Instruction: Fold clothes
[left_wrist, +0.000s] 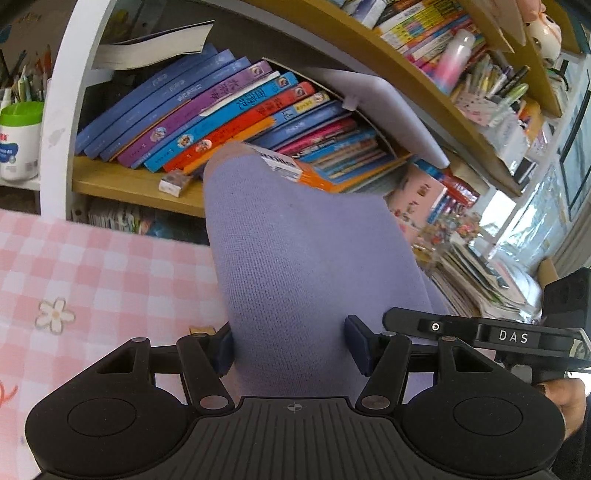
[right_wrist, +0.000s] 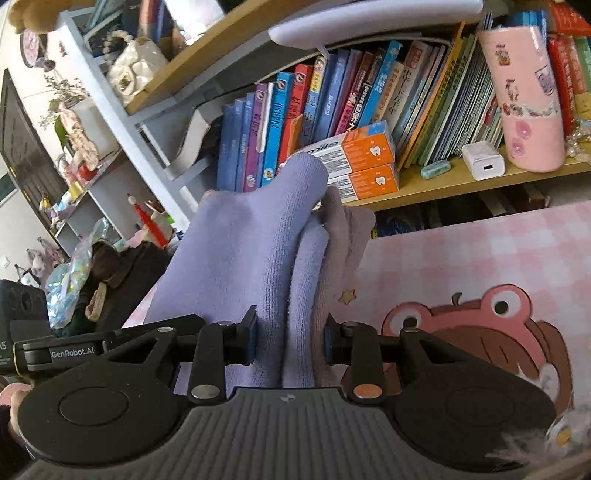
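Note:
A lavender knit garment (left_wrist: 295, 251) hangs lifted over the pink checked tablecloth (left_wrist: 92, 280). My left gripper (left_wrist: 291, 347) is shut on a broad fold of it, the blue pads pressing both sides. In the right wrist view the same garment (right_wrist: 240, 251) is bunched into folds with a grey-mauve part (right_wrist: 347, 236) beside them, and my right gripper (right_wrist: 290, 339) is shut on that bunch. The two grippers are side by side: the right gripper's body (left_wrist: 513, 336) shows at the right edge of the left view, and the left gripper's body (right_wrist: 74, 350) at the left edge of the right view.
A bookshelf (left_wrist: 122, 181) stands close behind the table, packed with leaning books (left_wrist: 207, 110). Orange toothpaste boxes (right_wrist: 369, 166), a white charger (right_wrist: 484, 160) and a pink tumbler (right_wrist: 528, 96) sit on its ledge. A frog cartoon (right_wrist: 491, 314) is printed on the cloth.

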